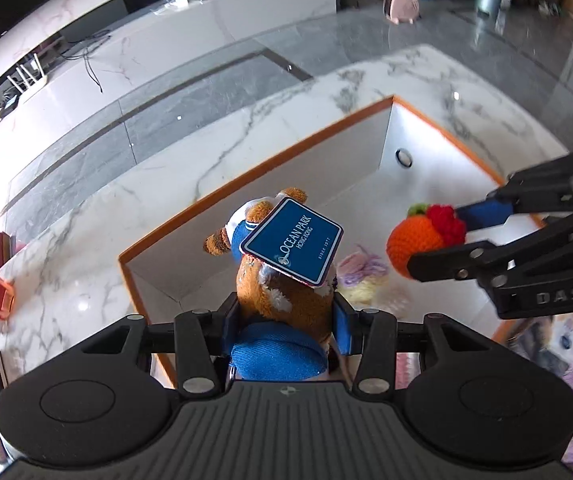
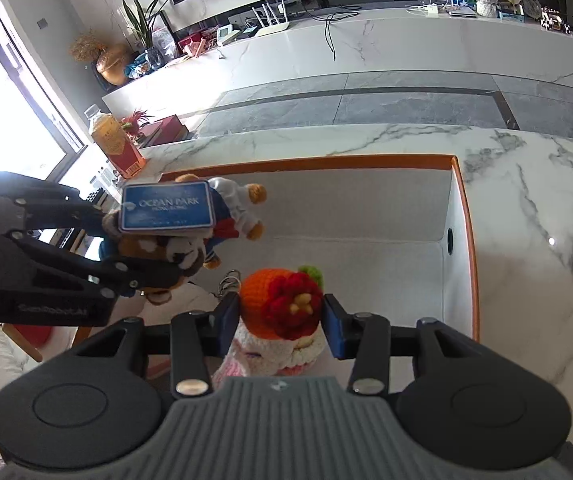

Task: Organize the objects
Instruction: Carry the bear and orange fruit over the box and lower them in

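Reference landmark: the orange-rimmed white box point(image 1: 386, 100) on the marble table point(image 1: 206, 128).

Left gripper point(image 1: 284, 322) — jaws pinched on a brown plush bear point(image 1: 282, 292) in blue clothing, held above the near-left part of the box. A blue "OCEAN PARK" tag point(image 1: 292, 250) lies across the bear.

Right gripper point(image 2: 280, 326) — jaws clamped on a crocheted doll point(image 2: 282, 308) with an orange hat and red flower, held above the near side of the box, right of the bear.

An orange drink bottle point(image 2: 112, 140) stands on the table beyond the box's left corner.
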`<action>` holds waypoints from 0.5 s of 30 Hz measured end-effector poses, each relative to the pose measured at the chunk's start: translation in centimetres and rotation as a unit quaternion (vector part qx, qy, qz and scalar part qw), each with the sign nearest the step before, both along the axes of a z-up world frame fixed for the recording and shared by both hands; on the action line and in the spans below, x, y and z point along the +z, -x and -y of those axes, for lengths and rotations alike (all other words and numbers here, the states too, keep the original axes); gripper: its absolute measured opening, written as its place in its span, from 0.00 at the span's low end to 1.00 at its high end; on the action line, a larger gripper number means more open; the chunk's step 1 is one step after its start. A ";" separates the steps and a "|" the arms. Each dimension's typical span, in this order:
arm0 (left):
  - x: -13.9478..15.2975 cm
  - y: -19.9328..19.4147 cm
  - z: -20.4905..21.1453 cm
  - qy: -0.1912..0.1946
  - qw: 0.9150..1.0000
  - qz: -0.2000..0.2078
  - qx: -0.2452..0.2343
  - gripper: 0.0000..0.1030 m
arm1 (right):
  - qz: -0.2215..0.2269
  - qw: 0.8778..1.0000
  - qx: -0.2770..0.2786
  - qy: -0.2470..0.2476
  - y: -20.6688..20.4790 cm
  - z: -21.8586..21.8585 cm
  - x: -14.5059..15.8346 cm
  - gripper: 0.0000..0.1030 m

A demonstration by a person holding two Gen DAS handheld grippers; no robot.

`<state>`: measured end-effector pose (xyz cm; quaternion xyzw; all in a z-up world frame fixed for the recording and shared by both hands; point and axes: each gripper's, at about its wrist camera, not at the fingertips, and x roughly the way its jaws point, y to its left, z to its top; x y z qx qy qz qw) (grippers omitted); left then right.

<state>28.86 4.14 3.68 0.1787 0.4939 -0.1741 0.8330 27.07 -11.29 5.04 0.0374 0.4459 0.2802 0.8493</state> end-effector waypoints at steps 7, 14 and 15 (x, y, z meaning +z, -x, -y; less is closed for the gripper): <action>-3.3 -2.8 0.7 -0.047 0.997 -0.027 -0.047 0.52 | -0.013 1.000 -0.017 0.005 -2.6 -0.5 -1.5 0.45; -5.7 -3.4 0.0 -0.070 0.994 -0.045 -0.071 0.59 | -0.027 0.999 -0.026 0.015 -3.8 -0.4 -3.1 0.45; -5.6 -3.3 -0.2 -0.066 0.995 -0.041 -0.068 0.60 | -0.027 0.999 -0.026 0.017 -3.8 -0.5 -3.2 0.45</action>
